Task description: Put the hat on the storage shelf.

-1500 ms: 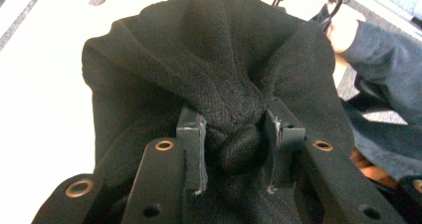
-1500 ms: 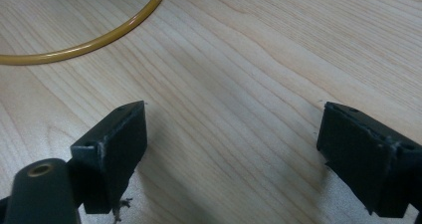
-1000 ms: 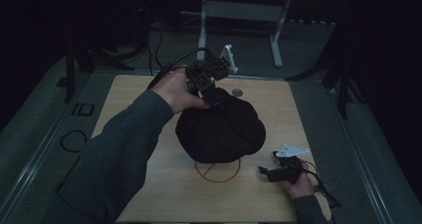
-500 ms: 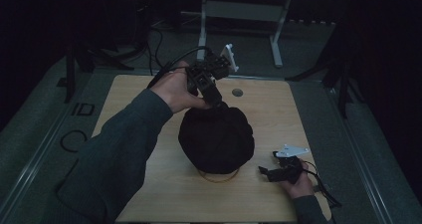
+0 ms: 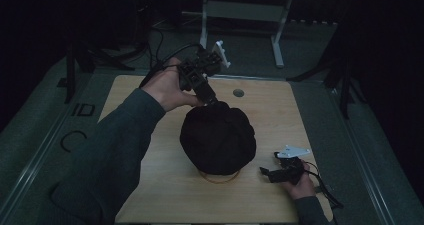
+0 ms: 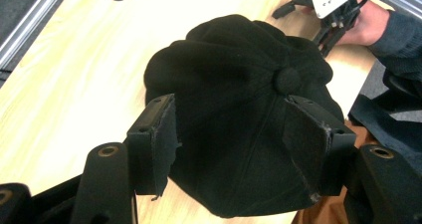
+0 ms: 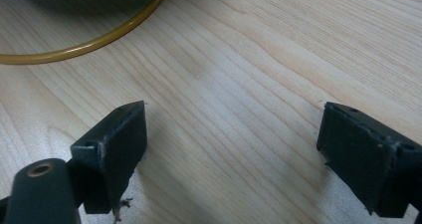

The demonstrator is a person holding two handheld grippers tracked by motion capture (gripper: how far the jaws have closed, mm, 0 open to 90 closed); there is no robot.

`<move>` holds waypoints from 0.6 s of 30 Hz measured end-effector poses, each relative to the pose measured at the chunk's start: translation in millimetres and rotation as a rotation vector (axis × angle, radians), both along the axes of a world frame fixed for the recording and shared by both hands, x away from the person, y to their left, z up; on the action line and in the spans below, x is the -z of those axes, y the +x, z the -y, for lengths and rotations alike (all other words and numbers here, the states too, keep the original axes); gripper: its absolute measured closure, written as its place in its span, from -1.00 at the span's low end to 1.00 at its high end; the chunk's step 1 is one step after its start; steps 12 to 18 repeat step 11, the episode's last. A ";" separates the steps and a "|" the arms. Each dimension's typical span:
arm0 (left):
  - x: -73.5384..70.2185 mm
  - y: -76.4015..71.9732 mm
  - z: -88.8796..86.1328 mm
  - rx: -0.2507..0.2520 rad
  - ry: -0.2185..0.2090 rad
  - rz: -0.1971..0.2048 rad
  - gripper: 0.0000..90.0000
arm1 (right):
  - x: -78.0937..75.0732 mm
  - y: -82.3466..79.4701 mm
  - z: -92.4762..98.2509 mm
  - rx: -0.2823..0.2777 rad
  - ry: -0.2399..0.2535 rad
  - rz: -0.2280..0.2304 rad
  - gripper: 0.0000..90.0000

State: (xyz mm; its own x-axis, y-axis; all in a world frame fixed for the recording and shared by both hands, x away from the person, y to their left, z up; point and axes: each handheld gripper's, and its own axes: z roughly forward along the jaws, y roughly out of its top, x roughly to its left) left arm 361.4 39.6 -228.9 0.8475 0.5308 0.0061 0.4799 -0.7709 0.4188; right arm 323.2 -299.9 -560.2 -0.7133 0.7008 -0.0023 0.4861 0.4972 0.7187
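Right now we hold the left gripper [image 5: 211, 99] at the far edge of the black cap [image 5: 218, 137], which sits at the middle of the wooden table [image 5: 150, 185] over a yellow ring [image 5: 220, 177]; a thin arc of that ring peeks out from under the cap's near side. Our left gripper's jaws have just been opening, and in the left gripper view they stand apart on either side of the cap's crown, the pads [image 6: 161, 144] clear of the fabric with the cap's top button [image 6: 287, 80] just beyond the right-hand one. Whether the cap rests on some stand under it we cannot tell, since the cloth hides what it covers. Our right gripper [image 5: 266, 172] lies low at the near right of the table, just to the right of the cap and apart from it, its grey three-cornered plate [image 5: 292, 151] on top and its cable [image 5: 325, 190] trailing toward the near right corner. In the right gripper view its jaws are spread wide with bare wood between them and the ring curving past at the far left. A round hole [image 5: 238, 92] is set in the tabletop beyond the cap, to the right of our left gripper. Past the far edge of the table, a pale frame with legs [image 5: 245, 15] stands on the dark floor.
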 end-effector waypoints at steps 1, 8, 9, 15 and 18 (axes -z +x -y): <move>0.0 0.1 -2.4 -0.007 -0.004 0.000 -0.14 | 0.0 0.0 0.0 0.000 0.000 0.000 -0.73; -0.5 0.8 -17.1 -0.031 -0.016 0.012 -0.13 | 0.0 0.0 0.1 -0.001 0.000 0.000 -0.73; -0.2 0.8 -18.8 -0.036 -0.019 0.012 -0.13 | 0.0 0.0 0.1 -0.001 0.000 0.000 -0.73; 1.3 1.3 -22.6 -0.044 -0.021 0.014 -0.13 | 0.0 0.0 0.1 -0.001 -0.001 0.000 -0.73; 1.3 1.3 -22.6 -0.044 -0.021 0.014 -0.13 | 0.0 0.0 0.1 -0.001 -0.001 0.000 -0.73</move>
